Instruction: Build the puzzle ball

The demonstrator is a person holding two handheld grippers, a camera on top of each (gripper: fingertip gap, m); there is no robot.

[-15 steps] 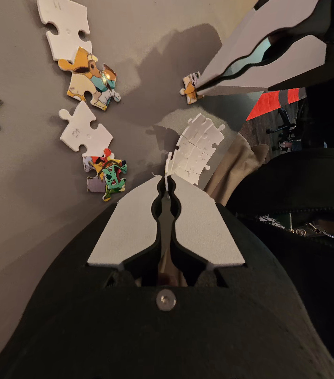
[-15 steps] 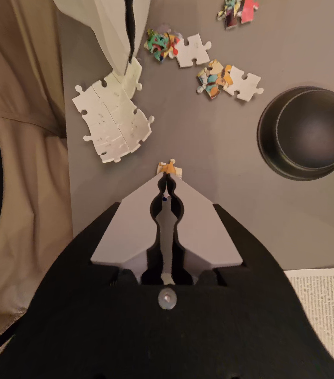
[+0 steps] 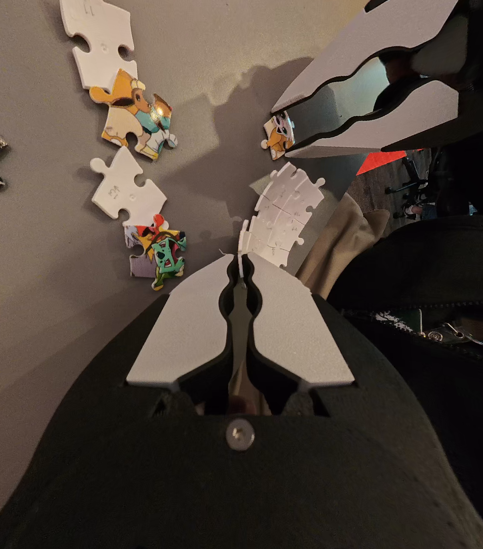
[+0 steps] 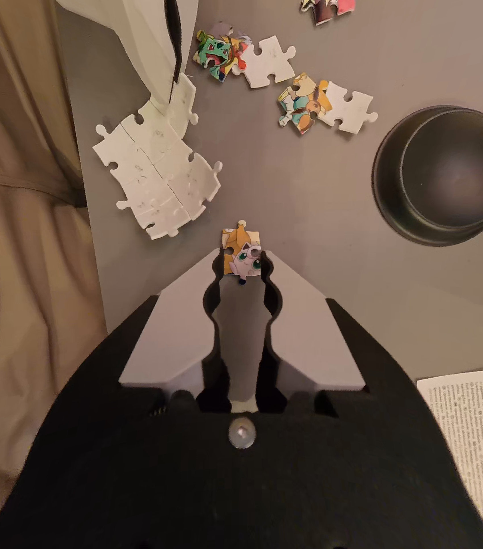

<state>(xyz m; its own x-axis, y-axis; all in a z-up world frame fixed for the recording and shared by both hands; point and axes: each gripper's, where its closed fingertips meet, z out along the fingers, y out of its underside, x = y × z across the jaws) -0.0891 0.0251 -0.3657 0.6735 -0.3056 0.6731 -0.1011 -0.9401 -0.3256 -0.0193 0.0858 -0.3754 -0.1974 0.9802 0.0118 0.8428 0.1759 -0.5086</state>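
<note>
Grey tabletop (image 4: 308, 237), white curved panel of joined pieces (image 4: 157, 178), orange piece (image 4: 241, 252) printed with a pink cartoon creature, black bowl (image 4: 445, 175) seen at three o'clock, white printed sheet (image 4: 472, 445)

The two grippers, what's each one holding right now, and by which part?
The left gripper pinches the white joined puzzle section by one edge piece. The right gripper is open around the small printed piece, not clamping it.

two wrist cameras, close above table (image 4: 308, 208), sharing scattered pieces (image 3: 145, 118)
</note>
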